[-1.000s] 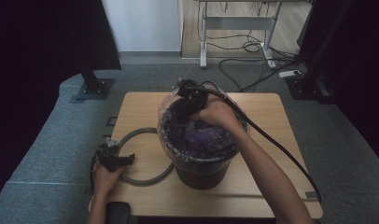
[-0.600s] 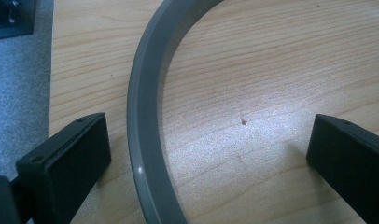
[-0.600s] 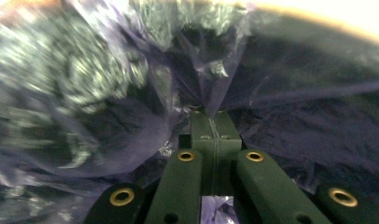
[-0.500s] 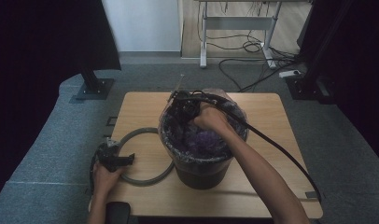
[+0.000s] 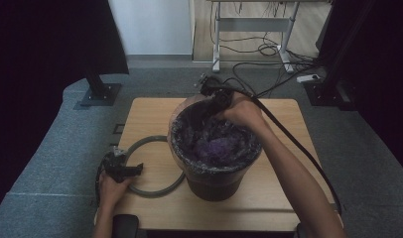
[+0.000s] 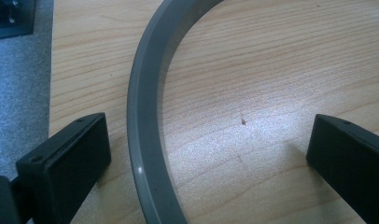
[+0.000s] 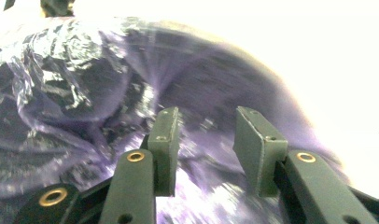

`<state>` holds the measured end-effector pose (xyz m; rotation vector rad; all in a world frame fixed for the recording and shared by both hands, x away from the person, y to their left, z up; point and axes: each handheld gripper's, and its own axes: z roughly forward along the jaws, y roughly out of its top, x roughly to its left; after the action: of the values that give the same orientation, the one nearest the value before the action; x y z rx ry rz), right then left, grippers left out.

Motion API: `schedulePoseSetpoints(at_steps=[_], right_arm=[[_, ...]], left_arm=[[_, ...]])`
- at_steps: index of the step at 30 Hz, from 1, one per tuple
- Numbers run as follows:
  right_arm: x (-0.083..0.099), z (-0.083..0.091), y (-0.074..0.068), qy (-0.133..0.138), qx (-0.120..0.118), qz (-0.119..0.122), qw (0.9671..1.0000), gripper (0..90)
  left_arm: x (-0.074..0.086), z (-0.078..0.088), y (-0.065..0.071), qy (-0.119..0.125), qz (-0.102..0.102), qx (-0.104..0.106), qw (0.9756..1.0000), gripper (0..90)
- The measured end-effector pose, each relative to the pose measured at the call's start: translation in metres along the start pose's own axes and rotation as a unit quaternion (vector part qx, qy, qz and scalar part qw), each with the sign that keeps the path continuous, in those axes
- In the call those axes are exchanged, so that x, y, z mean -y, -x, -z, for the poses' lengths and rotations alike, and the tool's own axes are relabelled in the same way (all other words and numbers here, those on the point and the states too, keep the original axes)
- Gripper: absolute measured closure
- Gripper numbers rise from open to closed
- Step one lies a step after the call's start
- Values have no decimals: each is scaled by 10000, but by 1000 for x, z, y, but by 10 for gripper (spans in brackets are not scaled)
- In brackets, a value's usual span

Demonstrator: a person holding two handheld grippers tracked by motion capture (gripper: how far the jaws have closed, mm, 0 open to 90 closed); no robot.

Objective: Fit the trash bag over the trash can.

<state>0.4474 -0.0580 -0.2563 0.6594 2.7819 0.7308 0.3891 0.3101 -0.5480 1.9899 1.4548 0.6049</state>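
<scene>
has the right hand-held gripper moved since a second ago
Yes. The right hand-held gripper went from the bin's near-left rim toward its far rim, jaws just opening over the bag.

Your worktop (image 6: pixel 281 70) is pale wood, fine-grained, with a soft sheen. The ring (image 6: pixel 143 116) looks like smooth grey plastic, faintly glossy at its edge. The bin liner (image 7: pixel 71 93) is thin, crinkled, shiny plastic film. Your left gripper (image 6: pixel 211 154) has matt black jaws.

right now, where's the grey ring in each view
High view: grey ring lies flat on the table's left half, beside the lined bin.
Left gripper view: it curves up between the open left tool, near the left jaw.
Right gripper view: not in it.
Shared landmark: the wooden tabletop.
</scene>
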Motion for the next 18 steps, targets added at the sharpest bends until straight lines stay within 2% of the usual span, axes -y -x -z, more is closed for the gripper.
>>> schedulePoseSetpoints(at_steps=[5,8,10,14,16,18], right_arm=[[7,27,15,174,469,-116,9987,566],[10,32,25,176,741,-143,9970,560],[12,27,30,63,841,-207,9962,561],[15,9,38,-238,1100,-142,9936,563],[16,1,42,-215,1021,-247,9942,569],[19,-7,47,-308,1063,-277,9935,569]], left_arm=[[0,0,0,-1,0,0,10000,0],[0,0,0,0,1,0,10000,0],[0,0,0,1,1,-1,10000,0],[0,0,0,1,1,0,10000,0],[0,0,0,2,2,0,10000,0],[0,0,0,1,1,1,10000,0]])
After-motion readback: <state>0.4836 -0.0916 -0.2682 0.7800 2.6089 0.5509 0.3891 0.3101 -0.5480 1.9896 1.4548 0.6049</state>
